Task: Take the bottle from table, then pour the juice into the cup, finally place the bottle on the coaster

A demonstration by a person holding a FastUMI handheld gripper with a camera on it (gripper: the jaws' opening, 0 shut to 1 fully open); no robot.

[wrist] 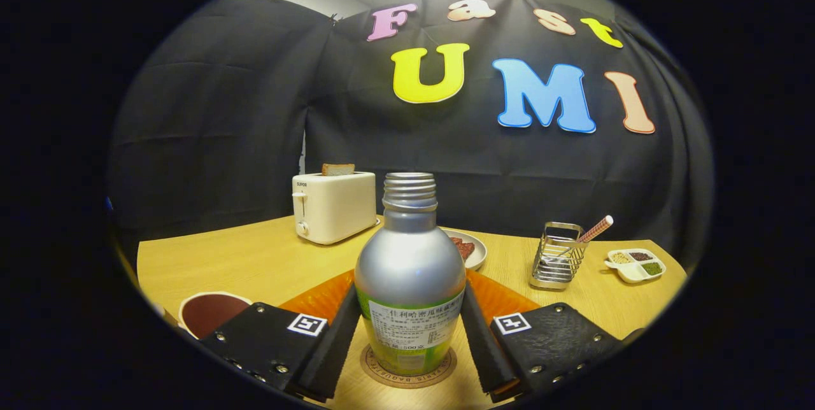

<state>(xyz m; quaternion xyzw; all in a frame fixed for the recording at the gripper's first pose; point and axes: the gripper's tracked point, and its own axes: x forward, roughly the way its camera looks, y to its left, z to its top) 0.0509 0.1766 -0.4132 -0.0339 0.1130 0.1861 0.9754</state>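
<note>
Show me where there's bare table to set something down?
Bare wood lies beside the toaster, toward the cup, and between the wire holder and the plate. It is crowded around the bottle on its coaster, flanked closely by the hand-held gripper.

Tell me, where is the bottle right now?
In the gripper view, the bottle stands upright on the coaster, between the gripper fingers, in front of the plate.

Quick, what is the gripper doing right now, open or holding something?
Gripper: its two fingers flank the silver bottle, which stands upright on the round coaster; whether they press on it cannot be told.
</note>
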